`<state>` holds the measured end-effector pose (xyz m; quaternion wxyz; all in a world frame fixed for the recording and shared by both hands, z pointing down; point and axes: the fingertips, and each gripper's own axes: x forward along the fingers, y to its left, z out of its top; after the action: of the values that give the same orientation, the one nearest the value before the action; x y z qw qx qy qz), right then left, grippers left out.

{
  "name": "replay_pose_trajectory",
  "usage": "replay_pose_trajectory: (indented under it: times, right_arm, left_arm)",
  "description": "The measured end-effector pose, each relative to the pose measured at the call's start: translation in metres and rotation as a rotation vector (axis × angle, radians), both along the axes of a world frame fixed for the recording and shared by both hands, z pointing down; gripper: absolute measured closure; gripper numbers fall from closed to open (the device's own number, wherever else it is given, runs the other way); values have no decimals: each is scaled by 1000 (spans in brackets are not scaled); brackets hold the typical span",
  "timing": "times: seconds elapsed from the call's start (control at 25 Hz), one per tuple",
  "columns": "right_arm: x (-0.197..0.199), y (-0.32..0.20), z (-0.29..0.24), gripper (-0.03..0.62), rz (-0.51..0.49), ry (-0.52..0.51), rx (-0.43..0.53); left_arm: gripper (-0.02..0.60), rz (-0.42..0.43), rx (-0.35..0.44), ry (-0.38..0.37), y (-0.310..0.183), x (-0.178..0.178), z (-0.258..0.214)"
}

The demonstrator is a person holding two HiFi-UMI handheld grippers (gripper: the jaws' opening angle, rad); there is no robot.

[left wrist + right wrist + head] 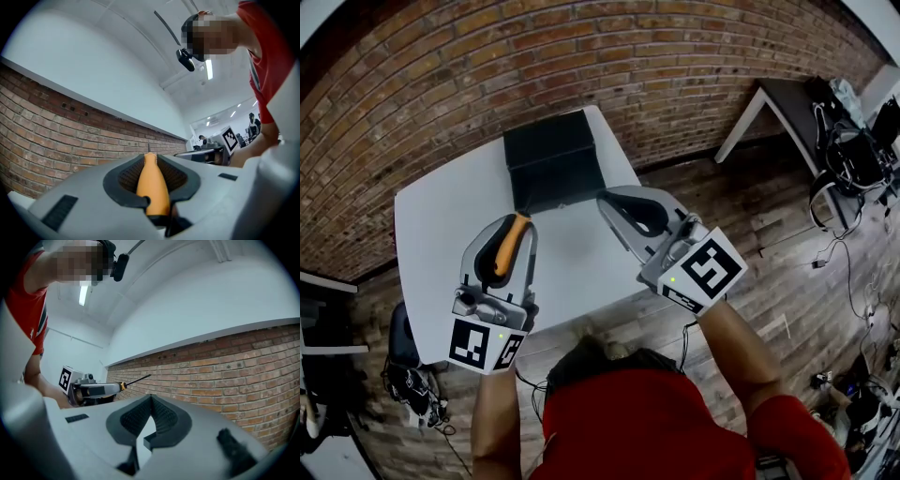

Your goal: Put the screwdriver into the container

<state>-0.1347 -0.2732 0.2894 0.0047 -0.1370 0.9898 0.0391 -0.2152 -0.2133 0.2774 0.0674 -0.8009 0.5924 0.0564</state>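
Note:
My left gripper is shut on the orange handle of the screwdriver, over the white table. The handle lies lengthwise between the jaws, and its thin metal shaft pokes out past the tips towards the black container. That box stands at the table's far edge, just beyond the left gripper. My right gripper hovers to the right of the container's near corner, shut with nothing in it; its tips meet. The right gripper view also shows the left gripper with the screwdriver shaft sticking out.
A brick wall runs behind the table. A second table and chairs with cables stand at the right on the wooden floor. A dark chair sits by the table's left side.

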Motion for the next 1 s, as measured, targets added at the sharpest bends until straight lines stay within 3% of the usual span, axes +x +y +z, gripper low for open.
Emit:
replay_pose_trajectory:
  times: [0.52, 1.0]
  right_arm:
    - [-60, -58, 8, 563, 98, 41, 21]
    - [-67, -91, 22, 563, 142, 91, 10]
  left_arm:
    - [488, 119, -20, -2, -65, -53, 11]
    - [488, 181, -38, -11, -101, -62, 25]
